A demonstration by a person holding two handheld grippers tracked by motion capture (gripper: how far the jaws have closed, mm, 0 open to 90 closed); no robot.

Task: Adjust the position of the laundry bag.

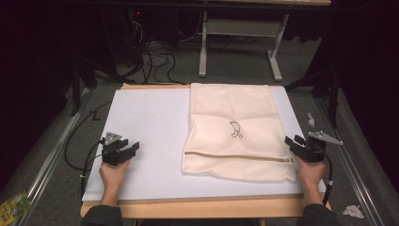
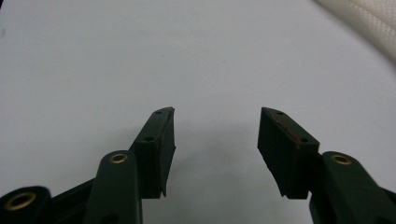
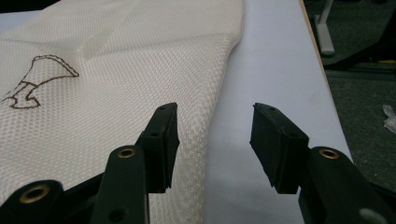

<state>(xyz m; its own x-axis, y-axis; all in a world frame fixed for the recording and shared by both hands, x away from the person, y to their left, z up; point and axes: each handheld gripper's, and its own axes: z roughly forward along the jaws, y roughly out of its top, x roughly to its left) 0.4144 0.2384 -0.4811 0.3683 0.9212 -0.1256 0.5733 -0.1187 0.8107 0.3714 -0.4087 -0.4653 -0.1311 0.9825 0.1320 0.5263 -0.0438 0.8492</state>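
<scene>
A cream mesh bag [image 1: 233, 132] with a zipper near its front edge and a small brown stitched figure lies flat on the right half of the white board [image 1: 146, 122]. My left gripper [image 1: 129, 149] rests on the board's left side, well apart from the bag, jaws open over bare white surface [image 2: 217, 135]. A corner of the bag [image 2: 369, 18] shows far off at the upper right there. My right gripper [image 1: 294, 141] sits at the bag's right edge, open [image 3: 215, 135]. Its left jaw hangs over the mesh bag [image 3: 116, 84], its right jaw over the board, with nothing gripped.
The board lies on a wooden table whose edge [image 1: 202, 207] runs along the front. Cables [image 1: 155, 59] and a white desk frame [image 1: 240, 42] stand on the floor behind. A green packet [image 1: 13, 207] and crumpled paper [image 1: 353, 211] lie on the floor beside the table.
</scene>
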